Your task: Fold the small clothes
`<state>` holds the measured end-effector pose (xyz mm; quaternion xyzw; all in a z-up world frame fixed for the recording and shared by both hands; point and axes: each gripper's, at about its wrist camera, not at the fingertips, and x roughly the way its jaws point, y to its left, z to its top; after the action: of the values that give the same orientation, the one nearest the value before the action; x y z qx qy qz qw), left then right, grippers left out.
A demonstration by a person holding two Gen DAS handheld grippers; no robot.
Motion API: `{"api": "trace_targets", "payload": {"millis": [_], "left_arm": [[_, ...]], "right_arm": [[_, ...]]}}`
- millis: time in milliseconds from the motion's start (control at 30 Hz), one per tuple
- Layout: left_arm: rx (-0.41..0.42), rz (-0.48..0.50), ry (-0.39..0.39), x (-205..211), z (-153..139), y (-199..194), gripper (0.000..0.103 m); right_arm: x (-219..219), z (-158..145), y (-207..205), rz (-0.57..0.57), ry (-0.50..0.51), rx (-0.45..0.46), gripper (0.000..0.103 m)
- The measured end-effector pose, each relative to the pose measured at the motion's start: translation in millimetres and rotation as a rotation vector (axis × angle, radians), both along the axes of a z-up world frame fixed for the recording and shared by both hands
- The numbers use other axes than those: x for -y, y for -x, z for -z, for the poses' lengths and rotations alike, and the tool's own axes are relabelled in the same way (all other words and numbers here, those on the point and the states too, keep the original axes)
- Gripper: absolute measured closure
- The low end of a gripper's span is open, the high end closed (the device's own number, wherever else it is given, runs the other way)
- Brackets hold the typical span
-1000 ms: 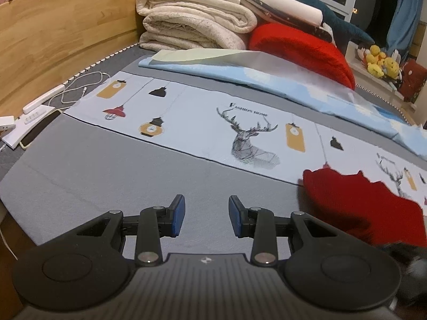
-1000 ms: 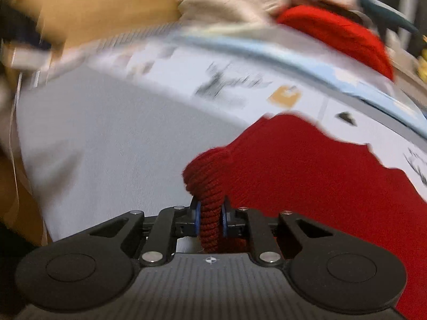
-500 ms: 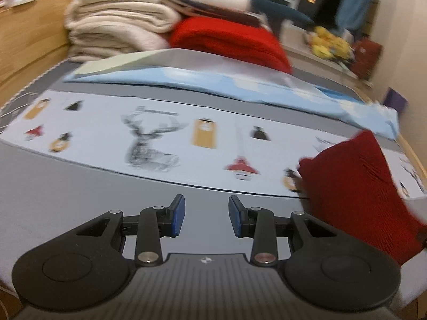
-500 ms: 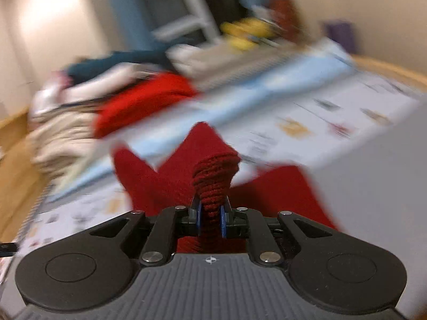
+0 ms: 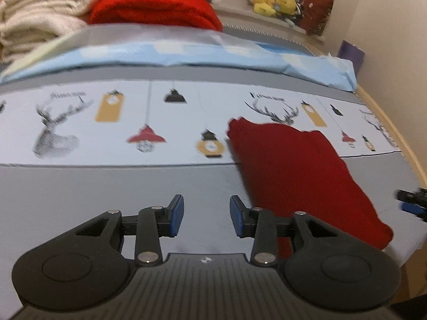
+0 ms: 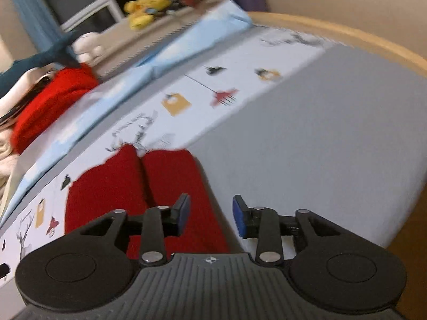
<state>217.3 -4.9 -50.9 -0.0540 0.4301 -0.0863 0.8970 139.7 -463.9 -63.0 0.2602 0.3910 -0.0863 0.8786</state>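
Observation:
A dark red knitted garment (image 5: 291,168) lies folded over on the bed, partly on the printed strip and partly on the grey sheet. In the right wrist view the same red garment (image 6: 149,186) shows two layers side by side. My left gripper (image 5: 206,214) hovers over grey sheet just left of the garment; its jaws are opening, with nothing between them. My right gripper (image 6: 210,214) has its jaws opening too, apart from the cloth, the garment's edge lying under its left finger. The right gripper's blue tips (image 5: 411,202) peek in at the far right of the left wrist view.
The grey bed sheet (image 6: 320,133) carries a pale strip printed with deer and lanterns (image 5: 106,122). Behind lie a light blue folded cover (image 5: 186,56), a bright red blanket (image 5: 154,8) and cream quilts (image 5: 34,21). A wooden bed frame (image 6: 347,34) runs along the right edge; yellow plush toys (image 5: 272,0) sit beyond.
My right gripper swung the red garment's corner across, laid it over the rest and let go. My left gripper travelled right along the bed toward the garment and widened slightly.

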Motion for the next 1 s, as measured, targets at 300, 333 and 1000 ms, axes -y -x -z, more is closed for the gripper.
{"api": "trace_targets", "payload": {"millis": [300,333,1000], "left_arm": [[-0.153,0.049,0.204,34.6,36.8,-29.9,0.032],[-0.181,0.054,0.245,38.9,44.5,-37.0,0.030],[-0.304,-0.039,0.527,55.7,110.0,-98.8,0.054]], "right_arm": [[-1.3,75.9,-69.8,-0.134,-0.139,-0.238,0.042],[-2.4,81.0,-73.9,-0.145,-0.129,-0.253,0.042],[-9.9,81.6,-76.8,-0.143,-0.166,-0.214,0.086]]}}
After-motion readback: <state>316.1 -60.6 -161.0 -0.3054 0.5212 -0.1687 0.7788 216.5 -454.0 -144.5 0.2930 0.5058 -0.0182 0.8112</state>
